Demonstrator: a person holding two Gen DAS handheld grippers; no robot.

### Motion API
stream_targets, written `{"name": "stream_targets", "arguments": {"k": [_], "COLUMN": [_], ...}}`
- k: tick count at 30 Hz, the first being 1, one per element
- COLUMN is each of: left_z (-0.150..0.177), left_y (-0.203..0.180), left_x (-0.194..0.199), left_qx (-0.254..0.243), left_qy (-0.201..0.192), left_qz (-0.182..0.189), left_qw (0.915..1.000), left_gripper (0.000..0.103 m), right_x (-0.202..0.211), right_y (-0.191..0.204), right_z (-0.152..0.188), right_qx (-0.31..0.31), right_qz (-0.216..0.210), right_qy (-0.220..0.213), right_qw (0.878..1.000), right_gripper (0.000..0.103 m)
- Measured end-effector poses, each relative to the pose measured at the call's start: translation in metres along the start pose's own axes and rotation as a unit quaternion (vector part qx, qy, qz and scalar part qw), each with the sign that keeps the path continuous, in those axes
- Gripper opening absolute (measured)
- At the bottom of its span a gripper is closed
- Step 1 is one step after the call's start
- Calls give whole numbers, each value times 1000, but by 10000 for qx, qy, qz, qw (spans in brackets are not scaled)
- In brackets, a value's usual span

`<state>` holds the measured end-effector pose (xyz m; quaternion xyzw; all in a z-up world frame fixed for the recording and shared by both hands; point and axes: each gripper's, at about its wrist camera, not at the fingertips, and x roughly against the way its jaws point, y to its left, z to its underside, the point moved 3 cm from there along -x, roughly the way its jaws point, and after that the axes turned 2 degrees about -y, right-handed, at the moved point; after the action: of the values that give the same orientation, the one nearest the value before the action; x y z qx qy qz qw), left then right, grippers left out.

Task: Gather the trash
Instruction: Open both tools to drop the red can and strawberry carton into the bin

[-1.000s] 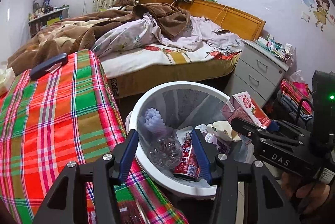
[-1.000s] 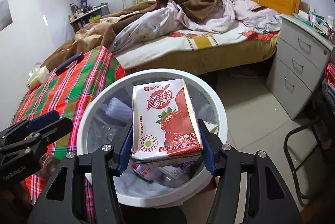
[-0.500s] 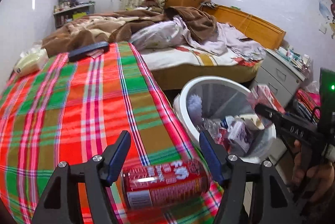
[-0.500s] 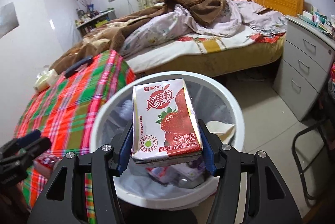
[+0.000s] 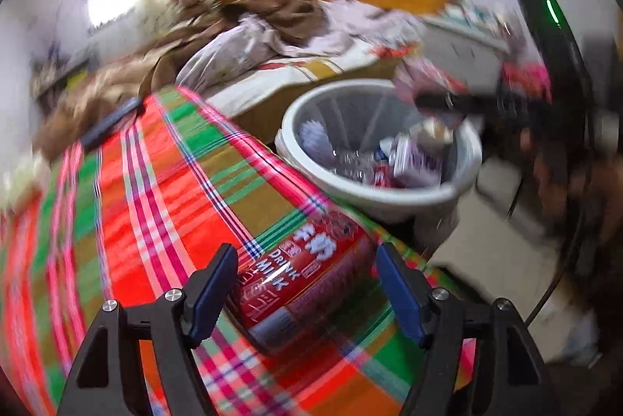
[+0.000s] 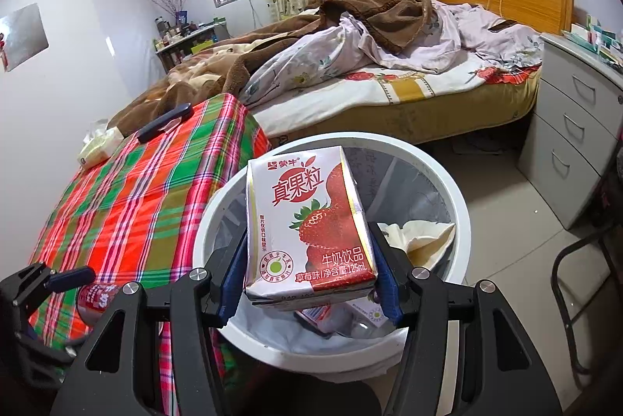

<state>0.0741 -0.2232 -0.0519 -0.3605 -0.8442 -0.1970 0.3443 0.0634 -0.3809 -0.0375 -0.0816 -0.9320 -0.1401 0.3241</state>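
1. Right gripper [image 6: 309,283]: jaws clamped on both sides of a strawberry milk carton [image 6: 307,225], held upright, printed face toward the camera.
2. Directly beyond and below those jaws: white trash bin [image 6: 459,206] with a clear liner, holding a crumpled tissue [image 6: 424,241] and other packaging.
3. Left gripper [image 5: 305,283]: jaws spread wide, having just been opening, pads clear of everything.
4. Between those jaws, touching neither pad: red milk can [image 5: 307,276] lying on its side on the plaid cloth [image 5: 155,182] of the counter, close to its edge.
5. Ahead and to the right of the left jaws: same bin [image 5: 389,198], standing just beside the counter, with the right gripper blurred above its far rim.
6. Far end of the cloth, well beyond the jaws: dark flat handle-like object [image 6: 165,122]; pale tissue pack [image 6: 97,145] beside it.
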Motion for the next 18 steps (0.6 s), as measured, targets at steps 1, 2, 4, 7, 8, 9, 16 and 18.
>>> {"name": "stream_targets", "arguments": {"k": [1, 2, 4, 7, 8, 9, 16, 18], "left_z": [2, 3, 4, 3, 3, 2, -9, -16], "left_y": [-1, 1, 5, 11, 15, 18, 22, 18], "left_x": [-5, -10, -14, -20, -25, -28, -33, -32], "left_qx": [-65, -59, 27, 249, 373, 496, 861, 851], "left_qy": [114, 205, 207, 215, 279, 298, 193, 114], "left_qz": [-57, -32, -51, 70, 130, 154, 210, 224], "left_qw": [9999, 9998, 9998, 9994, 9988, 9982, 9959, 9961], "left_gripper": [73, 73, 73, 73, 73, 71, 57, 57], "right_x": [0, 0, 0, 1, 1, 1, 1, 3], "right_y": [0, 1, 2, 4, 5, 4, 0, -1], "right_z": [0, 0, 1, 0, 0, 0, 0, -1], "right_qx": [-1, -9, -11, 9, 16, 21, 32, 9], "right_qz": [-6, -2, -34, -17, -25, -30, -12, -16], "right_qy": [-8, -3, -4, -2, -12, -15, -27, -47], "right_qw": [10000, 10000, 10000, 10000, 10000, 10000, 10000, 10000], "right_gripper": [58, 58, 58, 58, 58, 58, 58, 58]}}
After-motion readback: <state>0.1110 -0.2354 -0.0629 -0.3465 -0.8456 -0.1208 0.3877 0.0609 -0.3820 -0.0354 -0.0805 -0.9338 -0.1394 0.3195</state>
